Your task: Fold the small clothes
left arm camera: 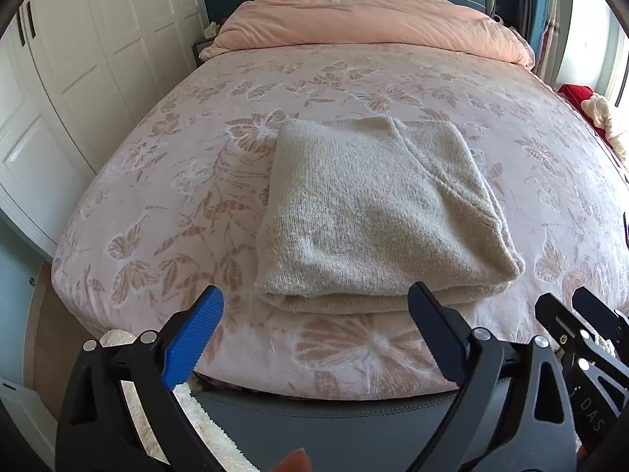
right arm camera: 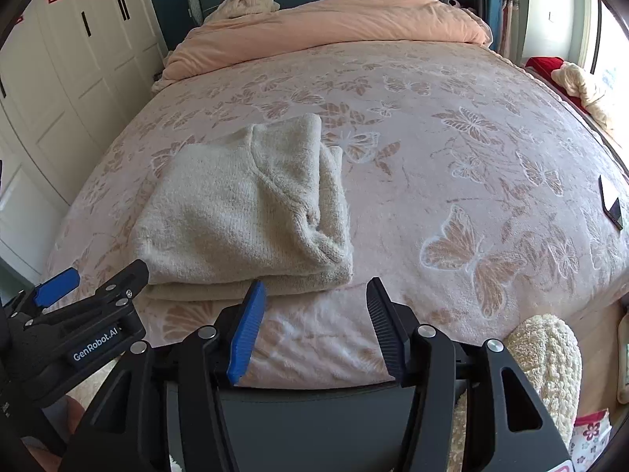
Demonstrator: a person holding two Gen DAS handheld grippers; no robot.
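A cream knitted sweater lies folded into a thick rectangle near the foot of the bed; it also shows in the right wrist view. My left gripper is open and empty, hovering just short of the sweater's near edge. My right gripper is open and empty, at the sweater's near right corner. Each gripper shows at the edge of the other's view: the right gripper and the left gripper.
The bed has a pink butterfly-print cover and a rolled peach duvet at the head. White wardrobes stand left. A dark phone-like object lies at the bed's right edge. Cream fluffy fabric hangs by the footboard.
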